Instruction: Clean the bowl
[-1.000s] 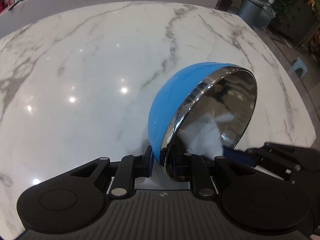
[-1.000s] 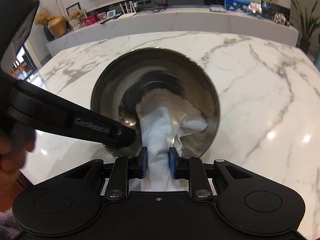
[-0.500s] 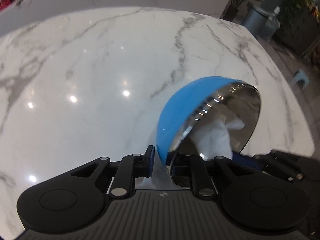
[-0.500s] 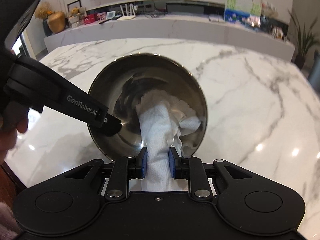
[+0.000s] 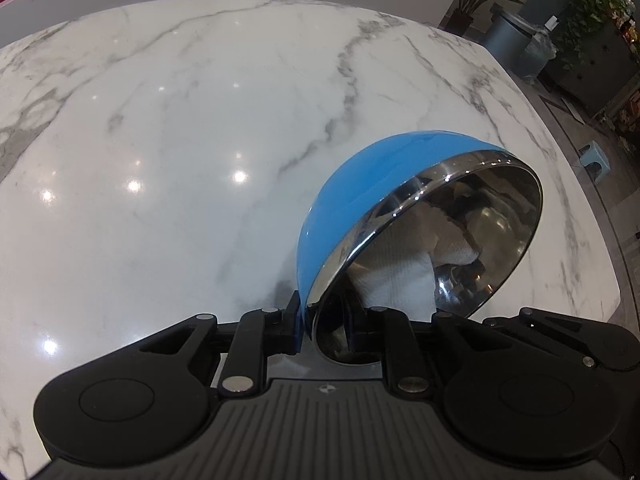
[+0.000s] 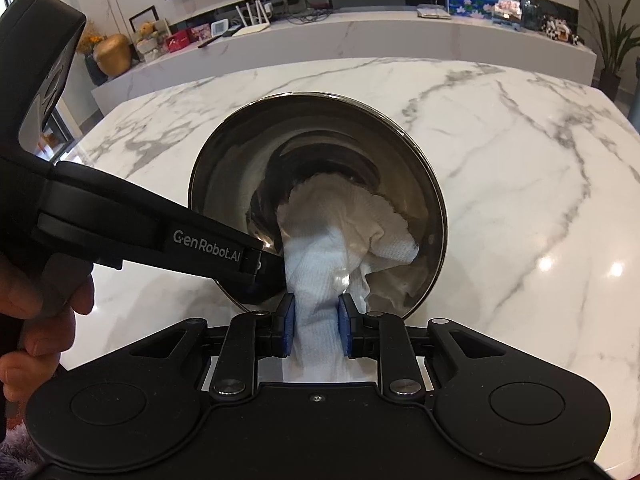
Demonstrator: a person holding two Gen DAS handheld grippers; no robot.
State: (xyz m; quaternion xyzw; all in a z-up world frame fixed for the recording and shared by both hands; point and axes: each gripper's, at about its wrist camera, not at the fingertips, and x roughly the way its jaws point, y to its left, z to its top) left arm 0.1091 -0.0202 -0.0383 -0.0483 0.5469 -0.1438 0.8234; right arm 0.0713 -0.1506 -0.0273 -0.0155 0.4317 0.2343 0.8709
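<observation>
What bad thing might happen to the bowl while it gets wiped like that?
The left gripper pinches only the rim of the tilted bowl, so a hard push might twist it loose onto the marble table. The right gripper holds a bunched cloth; it may slip out or miss spots.

Bright ceiling-light glare dots the marble tabletop (image 5: 168,128) (fisheye-bent edges).
</observation>
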